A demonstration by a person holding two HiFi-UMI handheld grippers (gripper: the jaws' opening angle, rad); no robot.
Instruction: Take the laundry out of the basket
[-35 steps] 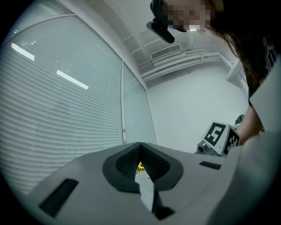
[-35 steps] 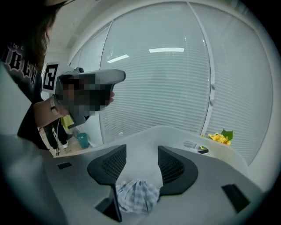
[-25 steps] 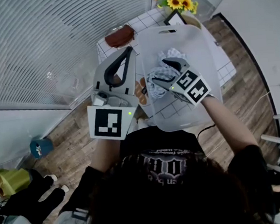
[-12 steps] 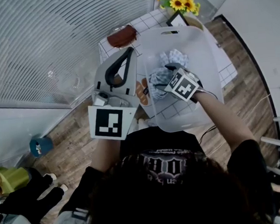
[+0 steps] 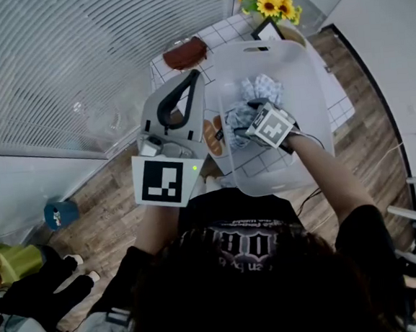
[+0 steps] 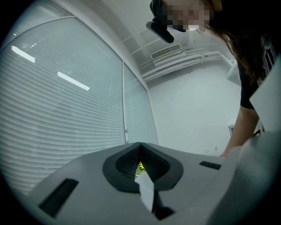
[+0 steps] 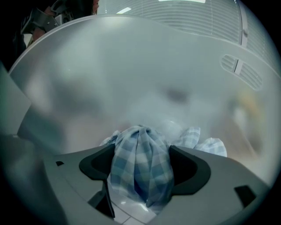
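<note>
Blue-and-white checked cloth (image 5: 260, 88) crumpled at the bottom of the translucent white basket (image 5: 255, 43), toward the far half, with pale folds spilling out behind the main bunch. Reaches down into the basket with the right gripper (image 5: 241, 126), marker cube turned upward, forearm crossing the near rim. Has those jaws spread wide, one on each side of a raised, gathered fold of the cloth. Fold fills the gap and touches both dark pads (image 7: 99, 165), with no visible squeeze on the fabric.

Holds the left gripper (image 5: 194, 76) up outside the basket, just beside its left wall. Jaws there pressed together tip to tip, nothing between them, aimed away from the body toward the slatted blinds (image 5: 54, 59).

Basket standing on a small white tiled table (image 5: 214, 32) and covering most of it. On the bare far edge of the table: a brown pouch (image 5: 184, 55) to the left, a dark picture frame (image 5: 265, 30) just behind the basket's handle slot, and a bunch of sunflowers (image 5: 272, 3) beyond that. Wooden plank floor (image 5: 109, 199) all around the table.
</note>
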